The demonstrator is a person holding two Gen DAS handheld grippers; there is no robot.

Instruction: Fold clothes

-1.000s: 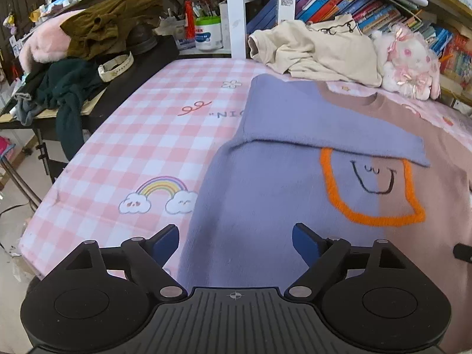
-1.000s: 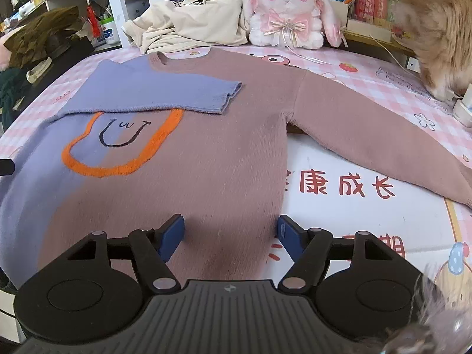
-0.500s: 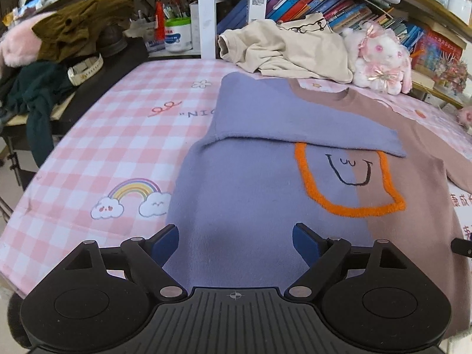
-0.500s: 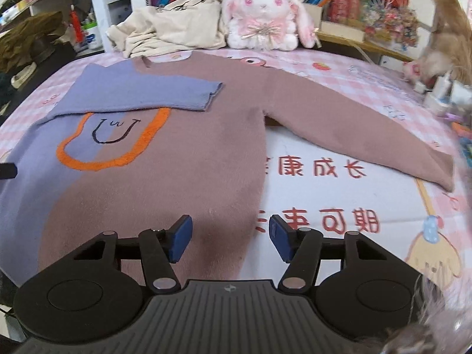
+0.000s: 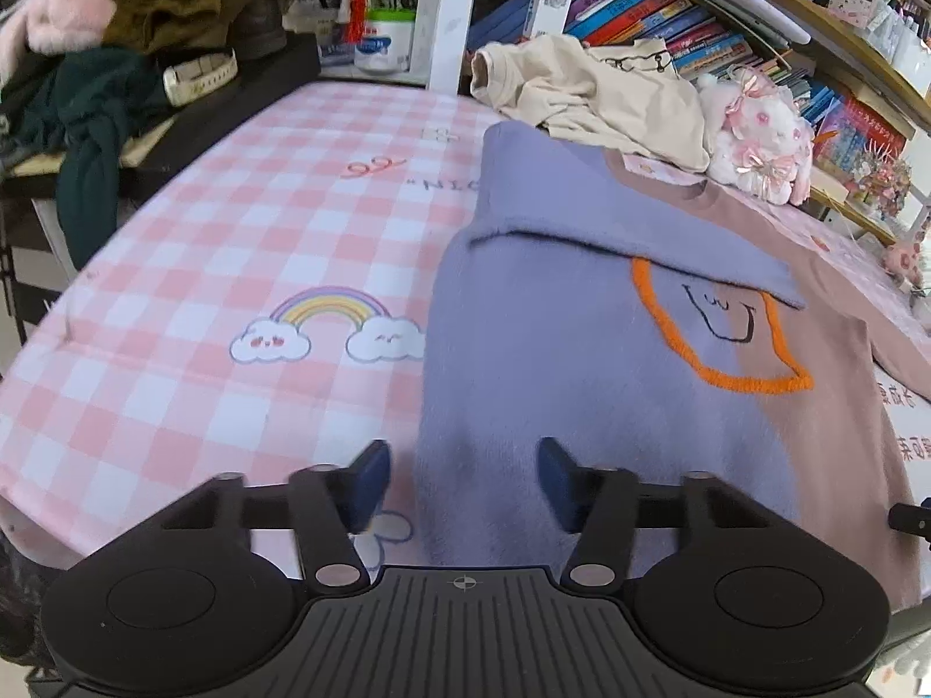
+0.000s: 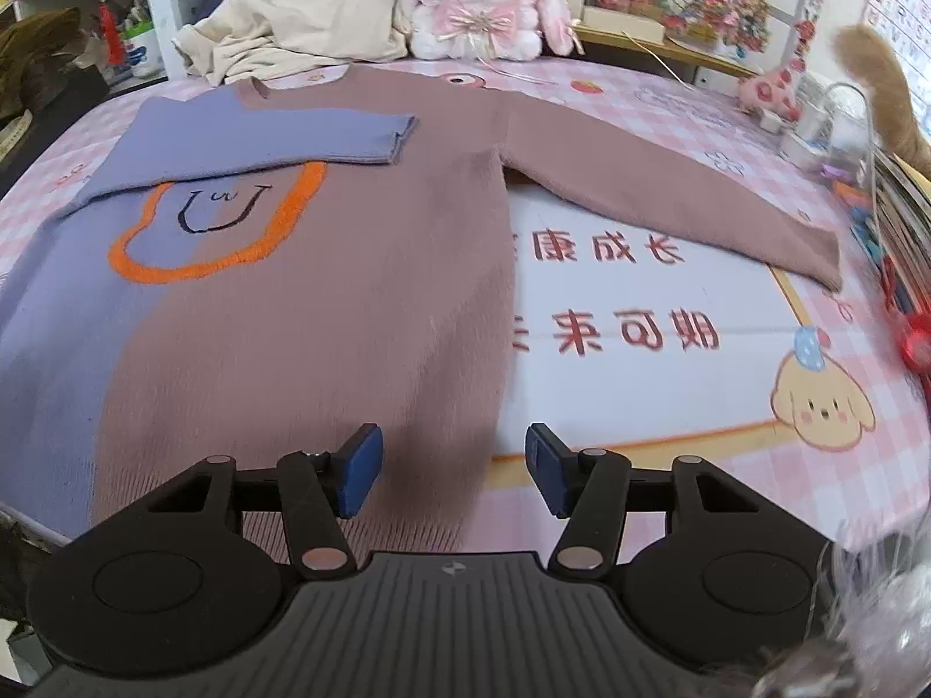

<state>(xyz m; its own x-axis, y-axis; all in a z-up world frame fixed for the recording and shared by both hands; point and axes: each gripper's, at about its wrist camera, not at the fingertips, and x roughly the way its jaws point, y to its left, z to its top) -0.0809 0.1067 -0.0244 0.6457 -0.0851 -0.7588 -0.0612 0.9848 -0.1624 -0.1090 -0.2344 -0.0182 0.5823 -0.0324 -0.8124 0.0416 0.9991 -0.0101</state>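
The left claw (image 5: pixel 462 480) has its jaws spread wide with nothing between its blue pads (image 5: pixel 372 480). The right claw (image 6: pixel 451 468) is likewise spread and holds nothing. Both sit low and point forward, roughly level.

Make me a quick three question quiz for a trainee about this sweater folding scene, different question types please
1. True or false: the purple sleeve is already folded across the sweater, while the brown sleeve lies stretched out on the table cover.
2. Multiple choice: the left gripper is over which part of the sweater? A) collar B) purple bottom corner C) brown cuff
3. Fill in: the right gripper is ____, holding nothing, at the sweater's brown bottom corner.

Key: 1 true; 2 B; 3 open
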